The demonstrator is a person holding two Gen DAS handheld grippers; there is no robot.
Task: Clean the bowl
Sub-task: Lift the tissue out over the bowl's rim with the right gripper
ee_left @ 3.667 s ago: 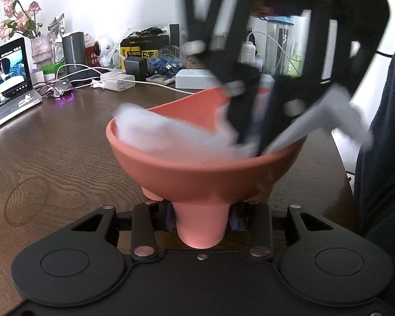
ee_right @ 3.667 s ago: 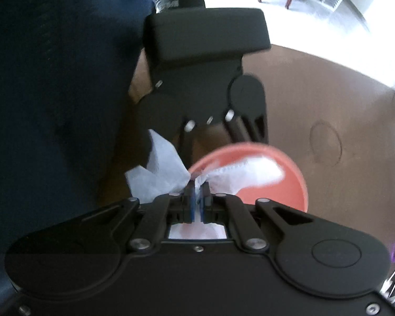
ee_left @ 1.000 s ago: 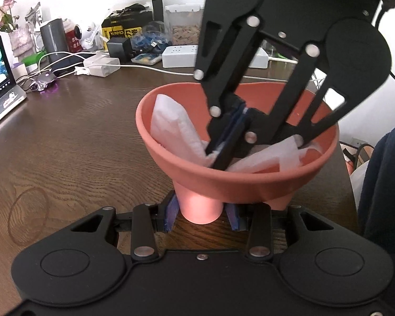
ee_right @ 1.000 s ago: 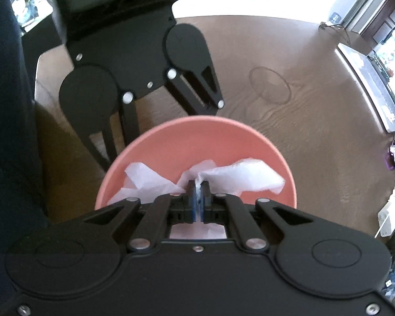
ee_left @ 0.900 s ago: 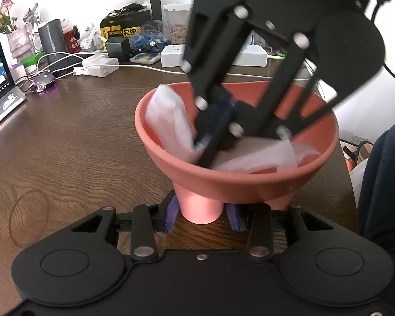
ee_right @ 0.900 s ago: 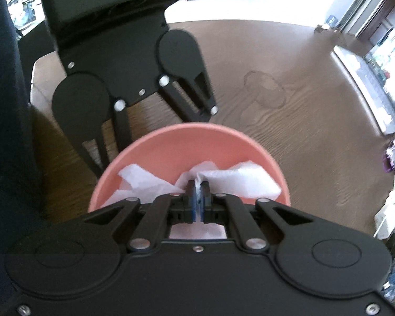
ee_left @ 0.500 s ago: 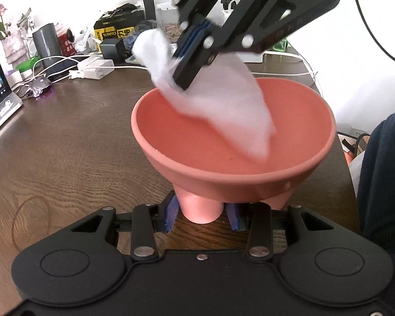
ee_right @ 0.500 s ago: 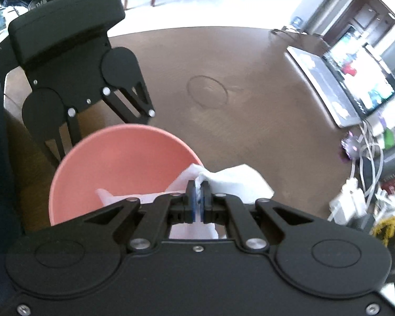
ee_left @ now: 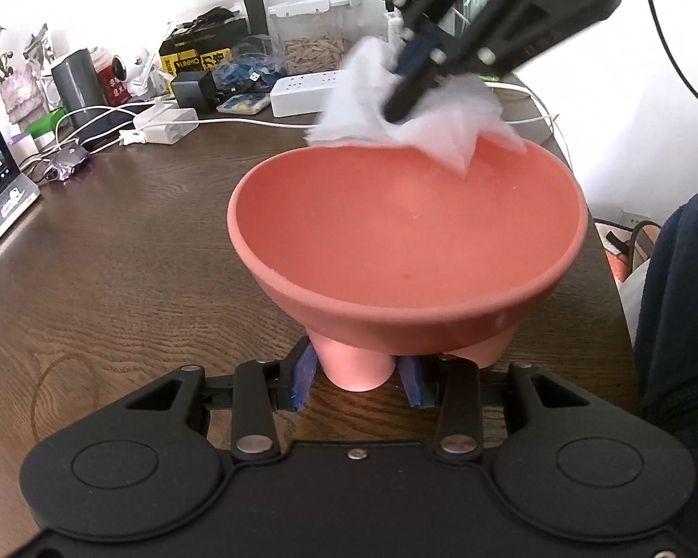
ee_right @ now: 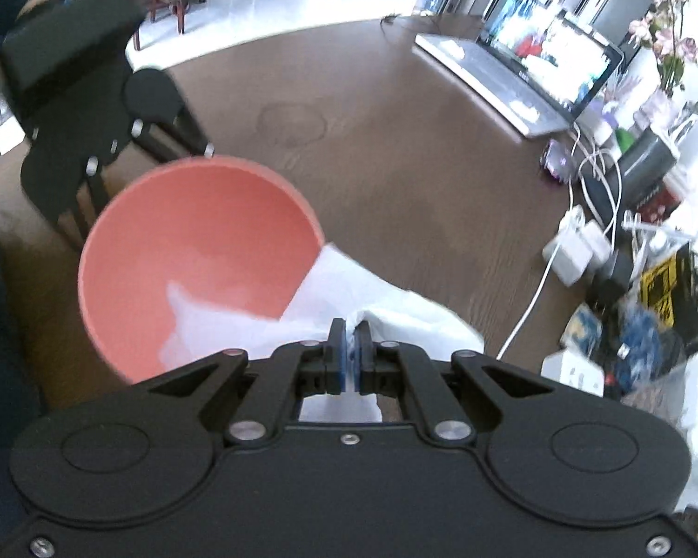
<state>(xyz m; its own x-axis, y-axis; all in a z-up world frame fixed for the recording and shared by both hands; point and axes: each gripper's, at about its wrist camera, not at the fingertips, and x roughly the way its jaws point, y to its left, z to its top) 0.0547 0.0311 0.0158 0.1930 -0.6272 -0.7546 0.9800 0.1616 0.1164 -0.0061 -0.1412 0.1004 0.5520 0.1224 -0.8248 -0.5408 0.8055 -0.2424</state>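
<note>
One wooden table (ee_left: 130,242) carries everything you see, and its far edge is crowded with a laptop (ee_right: 530,74), a white power strip (ee_left: 309,93), chargers and white cables (ee_left: 163,123). Your dark sleeve (ee_left: 679,307) fills the right edge of the left wrist view.

Next in size is the pink bowl (ee_left: 409,242). It sits upright near the table's right end, just in front of you, and its inside looks bare (no tissue lies in it). Your left gripper (ee_left: 356,374) is closed on one of the bowl's short feet: the blue pads (ee_left: 302,372) press the foot from both sides, low down, under the bowl's near wall.

Your right gripper (ee_right: 349,353) hangs above the bowl's far rim in the left wrist view. Its fingers are pinched tight on a crumpled white tissue (ee_left: 414,107), with no gap showing between the pads. The tissue spreads out on both sides of the fingertips, and one loose corner dangles past the rim over the bowl's inside (whether it touches the bowl you cannot tell).
</note>
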